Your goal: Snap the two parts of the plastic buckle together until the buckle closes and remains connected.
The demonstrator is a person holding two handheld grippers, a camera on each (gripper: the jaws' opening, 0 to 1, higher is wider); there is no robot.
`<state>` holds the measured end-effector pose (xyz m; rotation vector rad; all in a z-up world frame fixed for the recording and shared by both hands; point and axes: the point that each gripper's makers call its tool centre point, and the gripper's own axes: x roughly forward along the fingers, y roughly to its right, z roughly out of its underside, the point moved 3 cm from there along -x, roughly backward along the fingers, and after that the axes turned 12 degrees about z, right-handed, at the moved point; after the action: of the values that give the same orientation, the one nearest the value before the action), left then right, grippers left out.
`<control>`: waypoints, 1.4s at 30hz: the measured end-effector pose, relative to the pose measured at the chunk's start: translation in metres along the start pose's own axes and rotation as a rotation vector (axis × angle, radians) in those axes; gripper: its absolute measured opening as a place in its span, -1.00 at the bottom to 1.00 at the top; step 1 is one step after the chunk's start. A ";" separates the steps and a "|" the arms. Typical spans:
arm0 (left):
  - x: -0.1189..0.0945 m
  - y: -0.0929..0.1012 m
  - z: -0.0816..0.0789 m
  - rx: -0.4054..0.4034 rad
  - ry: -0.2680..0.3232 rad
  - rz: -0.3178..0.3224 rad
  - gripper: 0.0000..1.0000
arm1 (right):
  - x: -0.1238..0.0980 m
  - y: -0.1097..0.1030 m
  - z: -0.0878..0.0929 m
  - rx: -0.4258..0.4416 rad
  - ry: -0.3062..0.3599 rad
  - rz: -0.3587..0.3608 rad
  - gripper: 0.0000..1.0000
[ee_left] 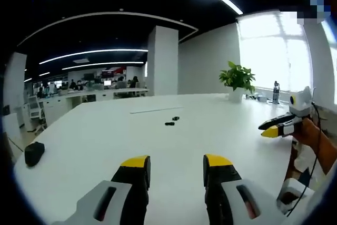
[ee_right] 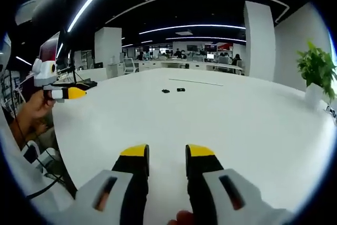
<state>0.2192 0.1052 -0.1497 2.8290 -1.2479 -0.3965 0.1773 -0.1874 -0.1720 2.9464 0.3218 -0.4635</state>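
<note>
Nothing is joined yet: two black buckle parts, one (ee_left: 169,124) and the other (ee_left: 176,118), lie apart, side by side, far out on the white table (ee_left: 105,140). The left hand-held gripper (ee_left: 172,167) hovers parted and empty near the table edge. The right hand-held gripper (ee_right: 166,157) is likewise parted, holding nothing. One potted plant (ee_left: 237,79) stands beyond. Everything remains: reach, grasp, align, snap.
</note>
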 end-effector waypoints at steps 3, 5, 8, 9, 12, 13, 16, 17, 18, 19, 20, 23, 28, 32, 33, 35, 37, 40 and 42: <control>0.001 0.002 0.000 0.009 -0.007 0.002 -0.20 | 0.000 0.000 -0.001 -0.009 0.006 -0.005 -0.46; 0.001 0.003 0.000 0.010 -0.007 0.003 -0.20 | 0.000 0.000 0.000 -0.008 0.001 -0.004 -0.46; 0.001 0.003 0.000 0.007 -0.008 0.003 -0.20 | 0.001 0.000 0.000 -0.002 -0.002 -0.009 -0.46; 0.001 0.003 0.000 0.002 -0.010 0.003 -0.21 | 0.002 0.000 0.000 -0.003 -0.002 -0.010 -0.47; 0.001 0.002 0.001 0.000 -0.007 0.005 -0.20 | 0.003 0.000 0.001 0.002 -0.003 -0.016 -0.47; 0.001 0.002 0.002 -0.001 -0.006 0.004 -0.20 | 0.003 -0.001 0.001 0.005 -0.004 -0.018 -0.46; 0.001 0.002 0.003 0.000 -0.008 0.006 -0.20 | 0.003 -0.002 0.001 0.013 -0.005 -0.023 -0.46; 0.002 0.001 0.004 0.001 -0.009 0.007 -0.20 | 0.003 -0.002 0.001 0.012 -0.005 -0.024 -0.46; 0.002 0.001 0.004 0.001 -0.008 0.008 -0.20 | 0.003 -0.002 0.001 0.011 -0.004 -0.023 -0.46; 0.003 0.001 0.005 -0.002 -0.008 0.009 -0.20 | 0.003 -0.002 0.000 0.011 -0.001 -0.021 -0.46; 0.003 0.001 0.005 -0.005 -0.007 0.011 -0.20 | 0.003 -0.001 0.000 0.012 0.000 -0.019 -0.46; 0.005 0.001 0.006 -0.005 -0.016 0.015 -0.20 | 0.003 -0.001 -0.002 0.010 -0.001 -0.018 -0.46; 0.004 -0.001 0.003 0.001 -0.010 0.005 -0.20 | 0.004 0.002 -0.003 0.006 -0.002 -0.004 -0.46; 0.002 -0.006 0.003 -0.008 -0.009 -0.010 -0.20 | 0.007 0.007 -0.001 0.015 -0.012 0.002 -0.46; 0.003 -0.007 0.004 -0.011 -0.014 -0.010 -0.20 | 0.008 0.006 0.000 0.001 -0.019 -0.005 -0.52; 0.004 -0.007 0.005 -0.014 -0.024 -0.007 -0.21 | 0.008 0.007 0.001 -0.003 -0.022 -0.001 -0.61; 0.005 -0.007 0.005 -0.020 -0.025 0.000 -0.21 | 0.008 0.007 -0.001 0.014 -0.009 -0.004 -0.58; 0.007 -0.006 0.005 -0.014 -0.026 0.002 -0.20 | 0.009 0.009 -0.002 0.014 -0.008 -0.003 -0.59; 0.008 -0.007 0.004 -0.009 -0.021 0.002 -0.21 | 0.010 0.009 -0.003 0.006 0.004 -0.006 -0.61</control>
<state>0.2285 0.1044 -0.1561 2.8231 -1.2487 -0.4320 0.1893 -0.1939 -0.1710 2.9534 0.3301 -0.4602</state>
